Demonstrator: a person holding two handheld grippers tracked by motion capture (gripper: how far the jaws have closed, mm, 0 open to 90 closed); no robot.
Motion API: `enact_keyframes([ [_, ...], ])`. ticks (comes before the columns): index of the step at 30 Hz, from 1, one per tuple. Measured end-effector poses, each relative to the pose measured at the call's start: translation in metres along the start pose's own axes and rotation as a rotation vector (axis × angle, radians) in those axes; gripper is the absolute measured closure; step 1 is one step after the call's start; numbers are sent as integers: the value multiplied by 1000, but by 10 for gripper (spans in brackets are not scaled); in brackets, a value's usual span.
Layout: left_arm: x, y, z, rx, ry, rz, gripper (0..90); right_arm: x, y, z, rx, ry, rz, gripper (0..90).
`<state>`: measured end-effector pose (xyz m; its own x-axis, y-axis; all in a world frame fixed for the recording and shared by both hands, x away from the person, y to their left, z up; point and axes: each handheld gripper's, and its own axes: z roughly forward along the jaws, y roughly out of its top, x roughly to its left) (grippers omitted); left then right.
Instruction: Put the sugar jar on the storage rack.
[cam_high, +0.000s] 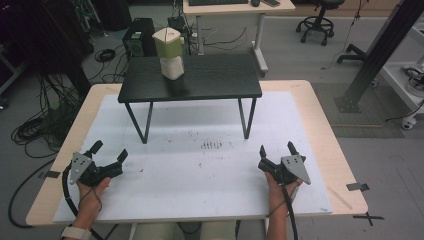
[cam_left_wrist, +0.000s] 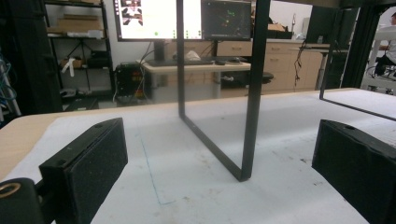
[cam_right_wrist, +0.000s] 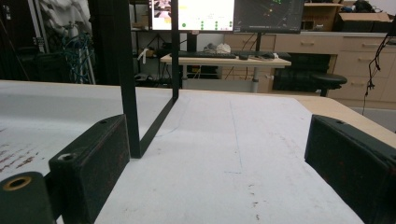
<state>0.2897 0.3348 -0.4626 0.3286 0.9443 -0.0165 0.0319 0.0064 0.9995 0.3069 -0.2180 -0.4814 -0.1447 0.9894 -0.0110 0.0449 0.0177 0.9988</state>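
The left gripper (cam_high: 110, 151) is resting on the white mat (cam_high: 200, 175) at the near left, its jaws standing wide with nothing between them. The right gripper (cam_high: 277, 148) is lying at the near right of the mat, jaws also spread wide and gripping nothing. Both are pointing forward at the small black table (cam_high: 210, 80), which is standing on the far half of the mat, well apart from them; its thin leg (cam_left_wrist: 250, 93) is showing between the left gripper's jaws, farther off. On that table, left of its middle, a green and cream blender (cam_high: 168, 52) is standing upright.
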Motion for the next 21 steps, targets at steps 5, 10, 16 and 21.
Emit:
enact_keyframes([
  [5, 0, 0, 0, -1, 2, 0, 40, 0, 0, 0, -1, 0, 1, 75],
  [10, 0, 0, 0, -1, 4, 0, 40, 0, 0, 0, -3, 0, 3, 75],
  [16, 0, 0, 0, -2, 5, 1, 41, 0, 0, 0, -5, 1, 3, 75],
  [21, 0, 0, 0, -2, 7, 1, 41, 0, 0, 0, -4, 1, 3, 75],
])
